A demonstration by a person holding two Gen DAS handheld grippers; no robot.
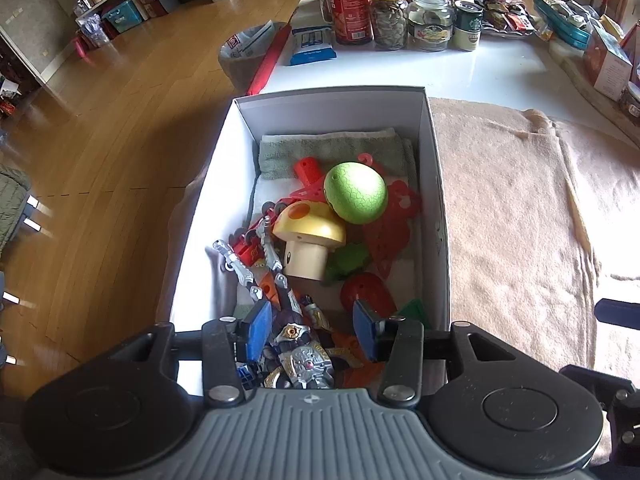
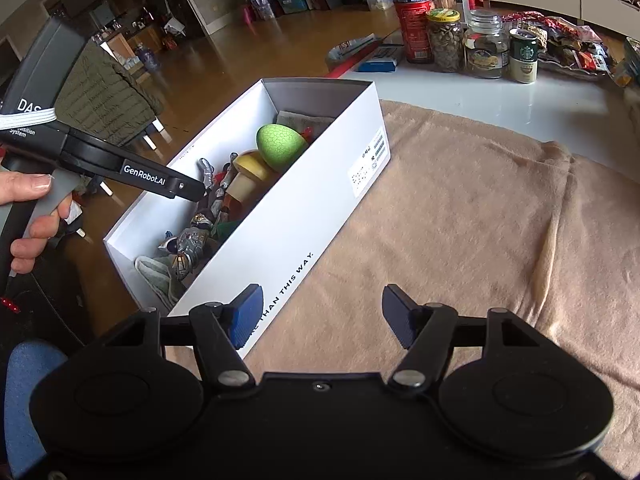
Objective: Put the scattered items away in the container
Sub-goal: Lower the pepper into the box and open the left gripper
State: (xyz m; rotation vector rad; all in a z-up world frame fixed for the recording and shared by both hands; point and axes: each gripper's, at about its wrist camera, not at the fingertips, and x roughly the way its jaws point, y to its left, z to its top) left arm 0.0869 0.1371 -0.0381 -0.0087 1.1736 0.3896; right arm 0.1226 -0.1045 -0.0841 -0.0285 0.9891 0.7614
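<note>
Your left gripper (image 1: pixel 314 328) hangs over the near end of the white cardboard box (image 1: pixel 424 128), its blue pads apart and pressing on nothing; the armoured robot figure (image 1: pixel 304 352) lies directly between and beneath them, apparently just let go, its long axis running away from you along the box's length; its jointed silver limbs (image 1: pixel 240 268) reach toward the far end. Your right gripper (image 2: pixel 322 316) hovers over the tan fleece blanket (image 2: pixel 460 220), just beside the box's outer wall, jaws likewise spread and empty; so the left hand (image 2: pixel 28 208) is the nearer one to the toys. Further into the box sit a smooth yellow mushroom (image 1: pixel 310 236) with orange spots, a crackle-patterned green egg (image 1: pixel 355 193), flat red plastic pieces (image 1: pixel 394 220) and a folded grey-green towel (image 1: pixel 332 150) lining the bottom; everything looks hard and glossy except the cloth. No loose toy shows on the blanket, so the tidying seems nearly done; the left tongs need only lift straight clear.
</note>
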